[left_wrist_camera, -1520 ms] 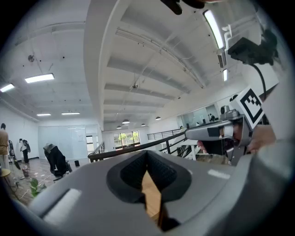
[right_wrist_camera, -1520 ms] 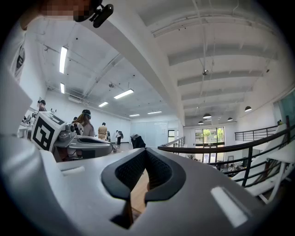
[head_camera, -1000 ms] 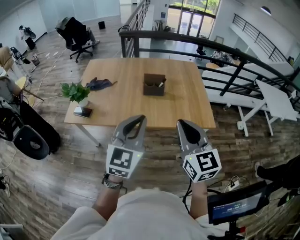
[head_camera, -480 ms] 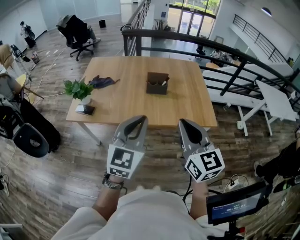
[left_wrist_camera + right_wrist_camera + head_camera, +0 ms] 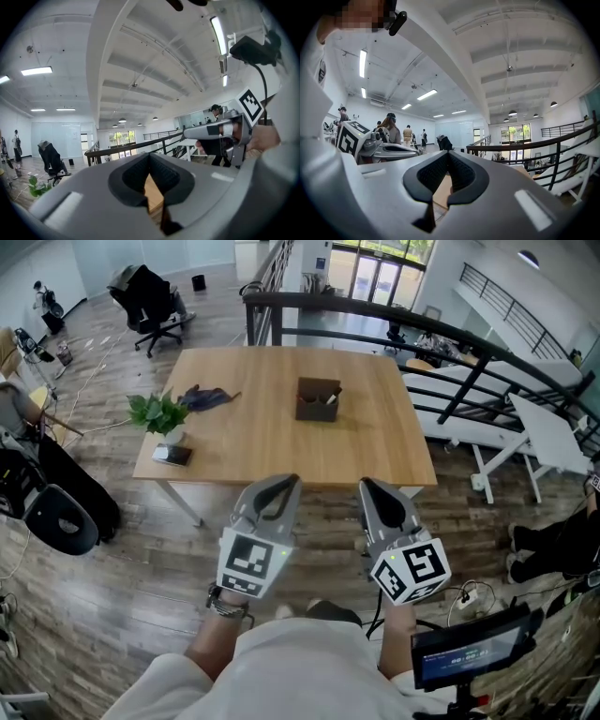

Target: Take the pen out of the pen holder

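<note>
A brown pen holder (image 5: 317, 399) stands on the wooden table (image 5: 281, 442), right of its middle, with a pale pen (image 5: 331, 397) leaning at its right side. Both grippers hang in front of the table's near edge, over the floor and far short of the holder. My left gripper (image 5: 284, 483) is shut with nothing in it, and so is my right gripper (image 5: 371, 486). In the left gripper view the jaws of the left gripper (image 5: 150, 155) meet, with only a strip of table showing behind them. The right gripper (image 5: 449, 154) looks the same in the right gripper view.
On the table's left side sit a small potted plant (image 5: 159, 414), a dark cloth (image 5: 207, 397) and a flat dark item (image 5: 172, 455). A black railing (image 5: 394, 320) runs behind the table. An office chair (image 5: 145, 294) stands far left, a screen (image 5: 469, 648) at bottom right.
The table has drifted slightly down in the head view, so I stand a little closer. Both grippers stay shut in nearly the same place before me.
</note>
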### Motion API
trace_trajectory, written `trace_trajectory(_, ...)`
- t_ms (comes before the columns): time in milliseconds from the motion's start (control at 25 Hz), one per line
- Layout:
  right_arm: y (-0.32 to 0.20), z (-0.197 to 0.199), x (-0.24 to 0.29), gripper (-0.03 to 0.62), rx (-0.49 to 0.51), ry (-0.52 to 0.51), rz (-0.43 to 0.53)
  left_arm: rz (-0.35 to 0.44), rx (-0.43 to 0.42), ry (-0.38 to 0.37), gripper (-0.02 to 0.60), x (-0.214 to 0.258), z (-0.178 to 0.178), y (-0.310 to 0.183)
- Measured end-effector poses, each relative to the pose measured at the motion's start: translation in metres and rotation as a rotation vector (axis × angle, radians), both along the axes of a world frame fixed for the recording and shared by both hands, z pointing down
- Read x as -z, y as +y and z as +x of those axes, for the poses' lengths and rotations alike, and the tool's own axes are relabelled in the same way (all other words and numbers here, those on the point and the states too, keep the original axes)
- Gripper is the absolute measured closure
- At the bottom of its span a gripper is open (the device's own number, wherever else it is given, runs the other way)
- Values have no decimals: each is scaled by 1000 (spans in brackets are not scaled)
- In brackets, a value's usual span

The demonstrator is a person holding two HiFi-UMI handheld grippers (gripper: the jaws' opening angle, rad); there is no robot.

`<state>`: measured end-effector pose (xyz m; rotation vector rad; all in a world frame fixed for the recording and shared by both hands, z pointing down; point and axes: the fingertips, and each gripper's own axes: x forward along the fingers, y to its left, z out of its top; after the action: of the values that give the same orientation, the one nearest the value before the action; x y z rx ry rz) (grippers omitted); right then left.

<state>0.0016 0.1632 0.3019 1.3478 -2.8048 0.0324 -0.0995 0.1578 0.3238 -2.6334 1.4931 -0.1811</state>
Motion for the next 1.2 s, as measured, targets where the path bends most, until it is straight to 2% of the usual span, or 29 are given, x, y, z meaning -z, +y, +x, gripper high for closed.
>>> trace_trajectory(240, 1, -9, -1, 592, -8, 6, 6, -14, -54, -19, 581, -7, 4, 2)
trace_trajectory(440, 0, -9, -5, 592, -18, 6, 3, -32, -53, 91, 581, -4, -2, 1)
trace_trajectory(520, -1, -9, -4, 592, -21, 3, 4, -34, -34, 107, 581, -3, -7, -1)
trace_trajectory(800, -13, -9, -3, 592, -20, -3, 2, -12, -51, 12, 581, -7, -1, -10)
trace_trajectory(1000, -30, -6, -8, 592, -17, -1, -6, -32, -84, 17, 581, -13, 9, -23)
trace_trajectory(1200, -54, 4, -13, 592, -22, -4, -6, -26, -62, 34, 581, -15, 14, -47)
